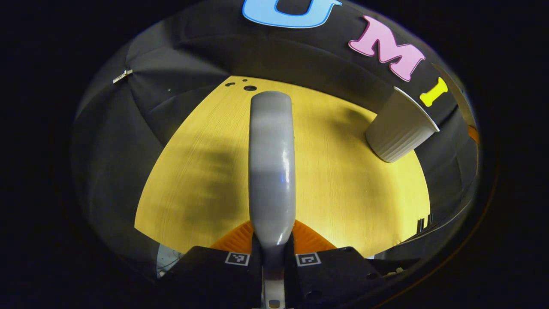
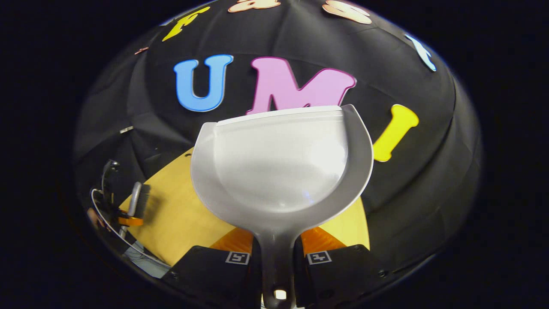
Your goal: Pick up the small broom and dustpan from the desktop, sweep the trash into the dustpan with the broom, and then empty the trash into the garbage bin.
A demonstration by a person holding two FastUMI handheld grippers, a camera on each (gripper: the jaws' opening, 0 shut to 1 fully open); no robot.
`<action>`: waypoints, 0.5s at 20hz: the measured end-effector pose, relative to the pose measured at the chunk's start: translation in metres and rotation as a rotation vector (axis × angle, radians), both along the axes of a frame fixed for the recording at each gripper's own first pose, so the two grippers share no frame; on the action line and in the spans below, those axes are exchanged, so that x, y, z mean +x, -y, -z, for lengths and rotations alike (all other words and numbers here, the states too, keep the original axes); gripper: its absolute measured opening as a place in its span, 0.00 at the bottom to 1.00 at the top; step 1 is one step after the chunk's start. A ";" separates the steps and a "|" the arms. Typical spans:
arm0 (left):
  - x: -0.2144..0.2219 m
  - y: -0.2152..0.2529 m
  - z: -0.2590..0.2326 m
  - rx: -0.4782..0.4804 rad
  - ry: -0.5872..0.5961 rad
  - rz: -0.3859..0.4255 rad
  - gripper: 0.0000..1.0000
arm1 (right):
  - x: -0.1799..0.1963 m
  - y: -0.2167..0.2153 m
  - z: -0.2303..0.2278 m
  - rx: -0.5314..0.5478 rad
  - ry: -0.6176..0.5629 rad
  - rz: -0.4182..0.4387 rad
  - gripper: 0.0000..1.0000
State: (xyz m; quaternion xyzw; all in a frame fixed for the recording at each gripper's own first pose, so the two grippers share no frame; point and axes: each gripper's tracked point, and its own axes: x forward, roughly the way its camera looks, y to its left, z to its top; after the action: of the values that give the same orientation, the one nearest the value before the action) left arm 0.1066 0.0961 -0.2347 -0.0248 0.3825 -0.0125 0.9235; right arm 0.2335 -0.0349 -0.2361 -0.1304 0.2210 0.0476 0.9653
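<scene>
Left gripper view: left gripper (image 1: 273, 253) clamps the grey broom (image 1: 272, 167) handle, which runs straight ahead above the yellow table (image 1: 343, 189); bin (image 1: 401, 128) (white, ribbed) stands far right by the table edge. Right gripper view: right gripper (image 2: 276, 253) is clamped on the dustpan (image 2: 281, 167) handle, pan raised and looking empty; broom (image 2: 135, 197) and left gripper (image 2: 128, 221) low at left over the table (image 2: 180, 214).

At the bottom centre of the left gripper view, the left tool (image 1: 273, 251) has both fingers pressed against a grey broom handle (image 1: 272, 171). At the bottom centre of the right gripper view, the right tool (image 2: 276, 257) clamps a dustpan handle (image 2: 276, 262). The left tool also appears small at the lower left of that view.
</scene>
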 end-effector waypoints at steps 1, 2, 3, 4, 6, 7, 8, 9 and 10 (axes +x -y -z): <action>-0.003 -0.001 0.004 0.004 -0.002 -0.008 0.28 | 0.002 -0.001 0.007 0.019 -0.022 -0.031 0.34; -0.004 -0.002 0.008 0.008 -0.006 -0.015 0.24 | 0.003 -0.004 0.011 0.040 -0.044 -0.065 0.34; -0.004 -0.002 0.011 0.011 -0.010 -0.020 0.24 | 0.003 -0.007 0.015 0.057 -0.074 -0.096 0.33; -0.005 -0.003 0.015 0.014 -0.018 -0.030 0.24 | 0.003 -0.006 0.021 0.065 -0.112 -0.117 0.33; -0.007 -0.004 0.022 0.008 -0.030 -0.037 0.24 | -0.003 -0.003 0.024 0.094 -0.186 -0.155 0.34; -0.008 -0.007 0.026 0.012 -0.036 -0.038 0.28 | -0.005 0.000 0.030 0.112 -0.228 -0.166 0.33; -0.007 -0.009 0.031 0.021 -0.043 -0.036 0.28 | -0.006 0.004 0.035 0.127 -0.267 -0.169 0.34; -0.009 -0.011 0.035 0.032 -0.054 -0.035 0.24 | -0.008 0.006 0.043 0.136 -0.311 -0.167 0.34; -0.009 -0.015 0.039 0.042 -0.068 -0.031 0.24 | -0.013 0.009 0.056 0.142 -0.363 -0.164 0.34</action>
State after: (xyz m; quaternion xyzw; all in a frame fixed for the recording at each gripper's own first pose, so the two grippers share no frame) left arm 0.0979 0.1107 -0.2742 -0.0120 0.4136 0.0108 0.9103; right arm 0.2209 -0.0436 -0.2923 -0.0689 0.3760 0.1639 0.9094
